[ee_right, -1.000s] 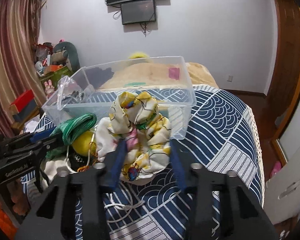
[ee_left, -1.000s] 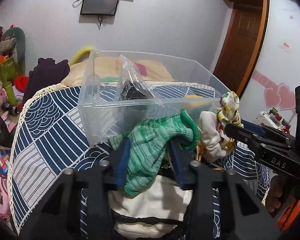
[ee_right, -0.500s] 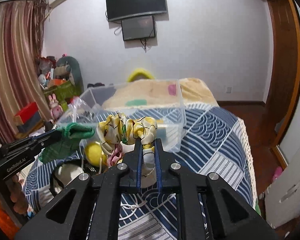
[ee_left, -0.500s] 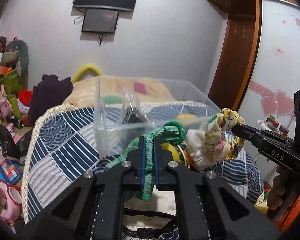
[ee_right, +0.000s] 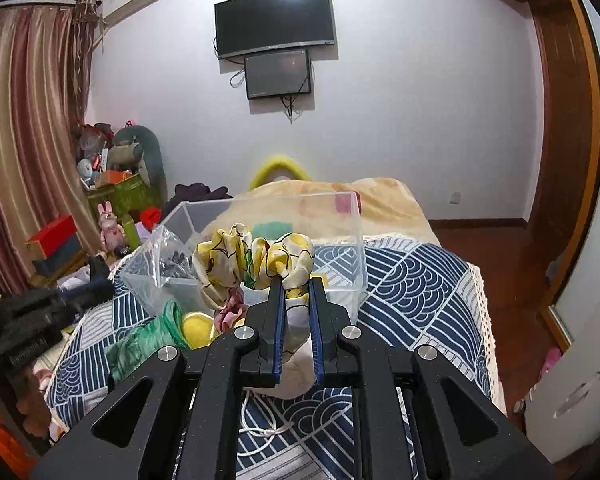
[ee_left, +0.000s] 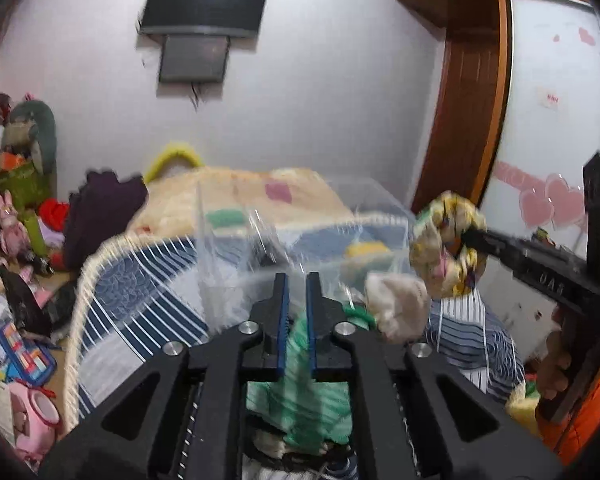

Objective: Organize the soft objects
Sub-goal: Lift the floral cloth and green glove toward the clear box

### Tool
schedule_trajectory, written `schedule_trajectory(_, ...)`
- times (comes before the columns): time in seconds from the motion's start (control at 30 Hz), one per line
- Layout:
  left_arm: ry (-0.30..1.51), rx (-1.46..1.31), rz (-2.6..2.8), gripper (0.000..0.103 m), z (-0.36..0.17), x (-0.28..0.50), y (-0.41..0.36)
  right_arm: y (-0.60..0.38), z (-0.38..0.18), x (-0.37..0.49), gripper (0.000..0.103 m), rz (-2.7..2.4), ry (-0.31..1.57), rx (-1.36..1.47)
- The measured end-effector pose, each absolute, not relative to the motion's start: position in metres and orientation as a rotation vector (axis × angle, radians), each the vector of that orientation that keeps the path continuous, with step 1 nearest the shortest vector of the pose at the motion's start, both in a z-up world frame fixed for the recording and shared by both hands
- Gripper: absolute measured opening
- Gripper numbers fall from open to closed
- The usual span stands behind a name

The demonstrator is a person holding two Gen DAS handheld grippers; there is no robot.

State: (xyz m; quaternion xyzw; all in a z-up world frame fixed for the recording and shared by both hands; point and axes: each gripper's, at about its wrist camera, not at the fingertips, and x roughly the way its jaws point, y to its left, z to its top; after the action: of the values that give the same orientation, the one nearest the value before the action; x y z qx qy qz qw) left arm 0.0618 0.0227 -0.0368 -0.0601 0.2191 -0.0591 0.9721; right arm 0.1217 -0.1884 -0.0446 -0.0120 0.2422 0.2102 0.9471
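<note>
My right gripper [ee_right: 294,284] is shut on a yellow patterned scrunchie [ee_right: 252,258] and holds it up in front of the clear plastic bin [ee_right: 342,284]. It shows in the left wrist view [ee_left: 446,244] at the right. My left gripper [ee_left: 296,280] is nearly shut with a narrow gap. The green knit sock [ee_left: 300,396] lies below and behind its tips, and whether it is pinched I cannot tell. In the right wrist view the sock [ee_right: 144,340] rests on the blue patterned bedspread [ee_right: 412,288] beside a yellow ball [ee_right: 198,326].
The bin holds a plastic bag with dark items [ee_right: 172,258]. A cream soft item [ee_left: 396,308] and white cord [ee_right: 260,432] lie on the bedspread. A beige blanket [ee_right: 384,200] lies behind the bin. Toys and boxes [ee_right: 112,192] clutter the left floor.
Both grippers rose. The right one lifted the scrunchie higher. The green sock now sits lower between the left fingers, no longer up at the tips. The left view is blurred by motion.
</note>
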Motion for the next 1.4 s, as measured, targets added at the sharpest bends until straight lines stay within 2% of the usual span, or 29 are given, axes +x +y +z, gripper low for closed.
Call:
schedule_trajectory(0.03,0.465,-0.125,-0.129,0.022,-0.042,0.065,0.022,-0.189,-0.046,0.122,0.010,0.428,0.498,-0.023)
schedule_trajectory(0.1,0.524,-0.128,-0.148,0.050,-0.053,0.072,0.018,-0.189,-0.047,0.123,0.010,0.427,0.501,-0.026)
schedule_trajectory(0.17,0.574,-0.127,-0.156,0.066,-0.066,0.079,0.014,-0.189,-0.049,0.123,0.010,0.428,0.504,-0.025)
schedule_trajectory(0.27,0.617,-0.128,-0.147,0.068,-0.082,0.086,0.010,-0.189,-0.052,0.124,0.010,0.432,0.516,-0.025)
schedule_trajectory(0.33,0.637,-0.132,-0.157,0.064,-0.090,0.089,0.009,-0.189,-0.053,0.126,0.010,0.433,0.524,-0.023)
schedule_trajectory(0.4,0.648,-0.139,-0.173,0.039,-0.094,0.091,0.009,-0.189,-0.054,0.126,0.010,0.433,0.527,-0.022)
schedule_trajectory(0.47,0.640,-0.138,-0.179,0.018,-0.095,0.089,0.010,-0.189,-0.054,0.127,0.010,0.433,0.531,-0.018)
schedule_trajectory(0.5,0.639,-0.128,-0.181,0.013,-0.094,0.088,0.010,-0.189,-0.054,0.127,0.010,0.432,0.532,-0.015)
schedule_trajectory(0.67,0.601,-0.101,-0.190,0.008,-0.086,0.080,0.010,-0.191,-0.052,0.126,0.010,0.425,0.524,-0.012)
schedule_trajectory(1.03,0.438,-0.123,-0.163,0.008,-0.035,0.064,0.023,-0.188,-0.035,0.133,0.010,0.415,0.479,-0.001)
schedule_trajectory(1.4,0.317,-0.141,-0.101,0.008,-0.002,0.098,0.026,-0.167,-0.021,0.163,0.010,0.386,0.438,0.015)
